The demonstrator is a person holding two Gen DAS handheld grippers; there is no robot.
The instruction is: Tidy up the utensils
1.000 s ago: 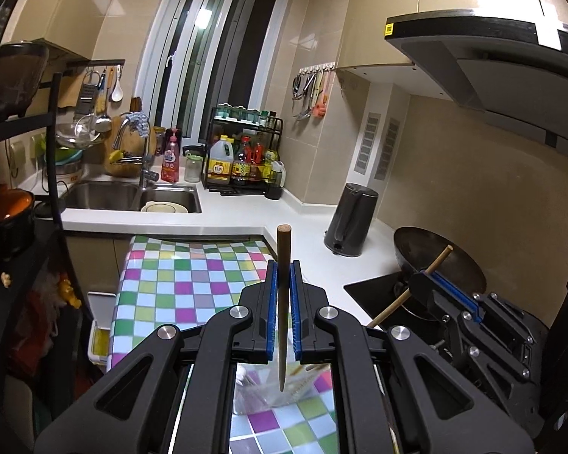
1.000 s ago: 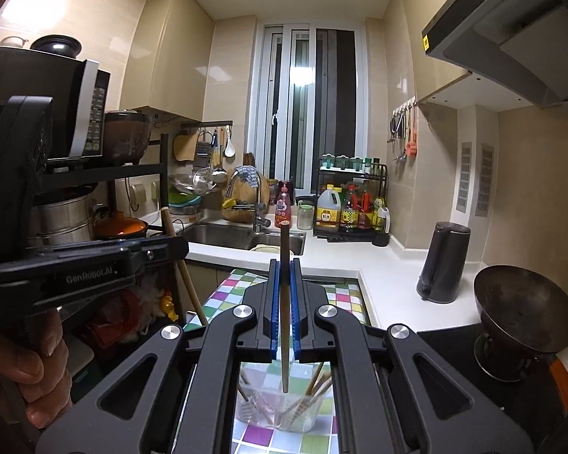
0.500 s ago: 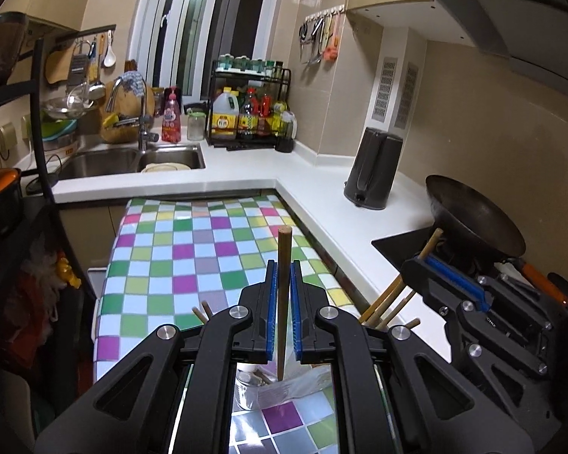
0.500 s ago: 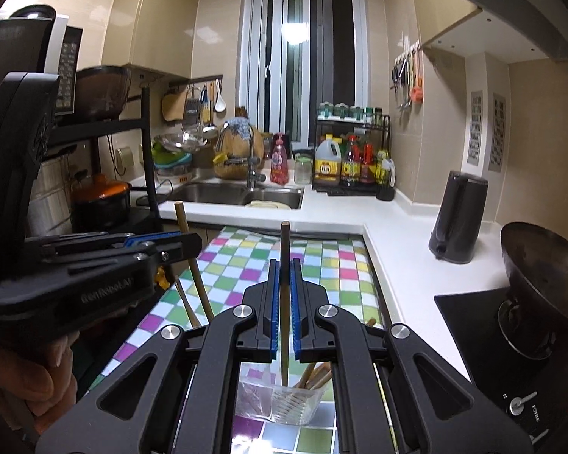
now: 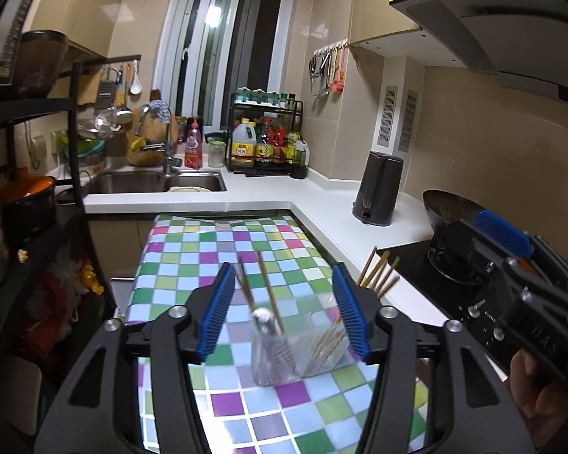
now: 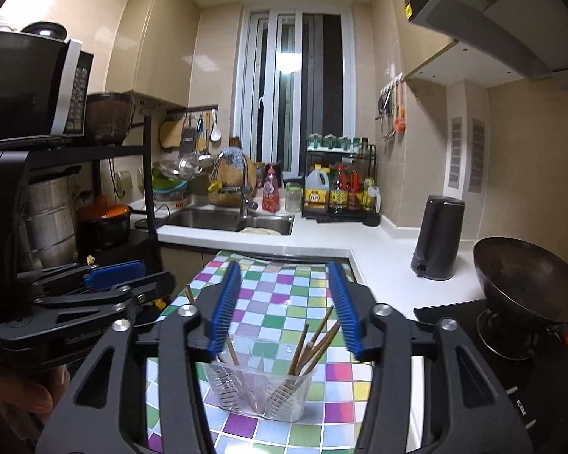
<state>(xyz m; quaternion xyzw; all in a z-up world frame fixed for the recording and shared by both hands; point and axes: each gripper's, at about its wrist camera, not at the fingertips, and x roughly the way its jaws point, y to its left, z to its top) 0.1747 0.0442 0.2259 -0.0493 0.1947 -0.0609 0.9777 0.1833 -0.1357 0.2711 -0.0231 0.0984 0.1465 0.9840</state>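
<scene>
We find the left gripper [image 5: 282, 312] and right gripper [image 6: 284, 308] with jaws just opened, nothing clamped. Chopsticks [image 6: 316, 344] stand in the clear holder [image 6: 259, 391] (on the checkered surface [image 6: 280, 287], near edge).

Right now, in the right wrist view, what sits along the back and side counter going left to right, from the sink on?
Sink → pink dish soap bottle → clear jar → black rack of condiment bottles → dark kettle → wok on the stove.
</scene>
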